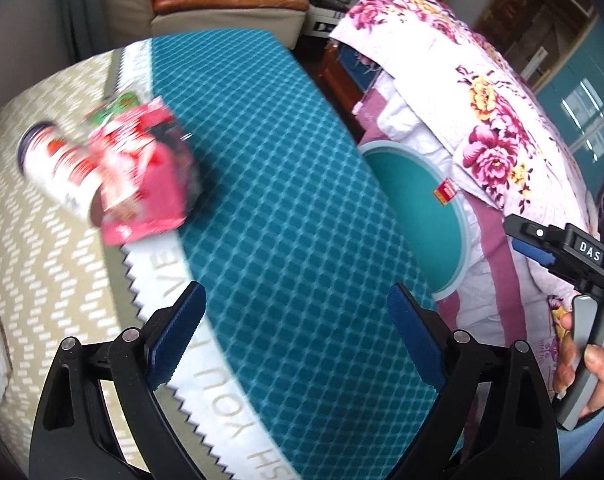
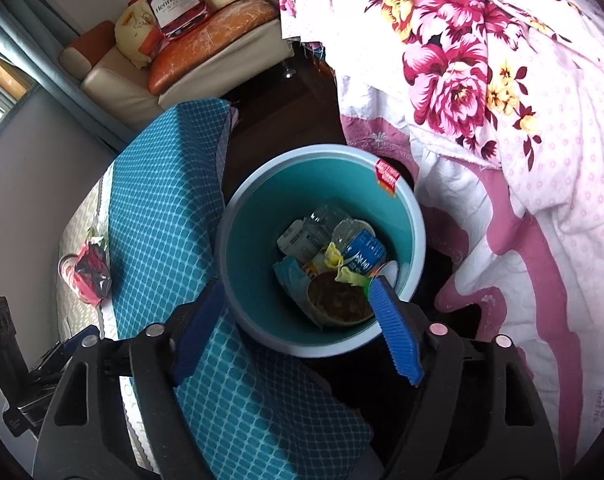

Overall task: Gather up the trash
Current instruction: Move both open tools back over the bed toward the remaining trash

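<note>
Closest up is the left tool [image 1: 296, 332], fingers spread wide with nothing between them, hanging over the teal checkered mat [image 1: 270, 184] on the bed. The right tool [image 2: 298, 328] is spread open and empty too, parked right above the teal bin [image 2: 238, 240], which sits on the floor between the bed and the flowery quilt [image 2: 481, 80] and already has bottles and wrappers in it. What's left looks like the red snack bag [image 1: 142, 176] and the can [image 1: 58, 164] lying touching each other on the beige part of the bed. Bag's probably light, crinkly and slippery, so I'd pinch a flat edge. Can's rigid and will likely roll, so grab it across the middle. It's all blurry though.
</note>
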The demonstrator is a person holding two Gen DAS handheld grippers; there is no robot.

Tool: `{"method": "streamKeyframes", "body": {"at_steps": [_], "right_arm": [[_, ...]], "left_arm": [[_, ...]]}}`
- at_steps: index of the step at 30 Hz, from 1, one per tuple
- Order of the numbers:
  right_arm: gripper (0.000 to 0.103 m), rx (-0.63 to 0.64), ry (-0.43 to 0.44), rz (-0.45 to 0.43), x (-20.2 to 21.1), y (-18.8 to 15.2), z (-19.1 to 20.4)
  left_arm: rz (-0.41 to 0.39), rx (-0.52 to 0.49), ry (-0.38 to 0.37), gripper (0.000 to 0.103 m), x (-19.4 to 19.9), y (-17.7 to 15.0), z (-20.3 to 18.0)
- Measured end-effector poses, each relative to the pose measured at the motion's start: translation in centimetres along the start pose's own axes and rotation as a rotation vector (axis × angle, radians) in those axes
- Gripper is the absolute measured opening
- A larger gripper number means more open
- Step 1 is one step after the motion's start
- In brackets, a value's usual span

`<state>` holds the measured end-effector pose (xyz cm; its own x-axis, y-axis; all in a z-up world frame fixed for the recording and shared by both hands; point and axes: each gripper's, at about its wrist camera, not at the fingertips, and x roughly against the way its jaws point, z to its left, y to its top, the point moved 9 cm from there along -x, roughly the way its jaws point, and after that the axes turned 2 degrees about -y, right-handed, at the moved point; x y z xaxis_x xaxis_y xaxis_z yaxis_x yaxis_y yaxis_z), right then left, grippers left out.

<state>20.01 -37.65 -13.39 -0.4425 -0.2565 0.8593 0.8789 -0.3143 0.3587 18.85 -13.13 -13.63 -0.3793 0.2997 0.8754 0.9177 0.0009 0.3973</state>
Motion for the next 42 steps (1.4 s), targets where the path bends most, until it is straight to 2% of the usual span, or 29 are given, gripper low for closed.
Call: {"method": "streamKeyframes", "body": {"at_steps": [8, 21, 30, 42], "right_arm": [[0.074, 0.056, 0.005, 0.007, 1.0, -1.4, 3.5], [0.075, 0.206, 0.024, 0.045, 1.3, -3.6, 11.6], [0.076, 0.294, 0.041, 0.118, -1.0, -4.5, 16.5], [0.076, 0.406, 0.070, 0.182, -4.6, -4.0, 23.0]], "left_arm": [[-0.027, 0.065, -0.003, 0.093, 2.5, -1.8, 3.5], [-0.075, 0.203, 0.017, 0.095, 5.9, -3.7, 10.7], [-0.086, 0.299, 0.020, 0.095, 6.4, -3.5, 14.9], [-0.093, 0.303, 0.062, 0.095, 6.3, -1.7, 18.1]]}}
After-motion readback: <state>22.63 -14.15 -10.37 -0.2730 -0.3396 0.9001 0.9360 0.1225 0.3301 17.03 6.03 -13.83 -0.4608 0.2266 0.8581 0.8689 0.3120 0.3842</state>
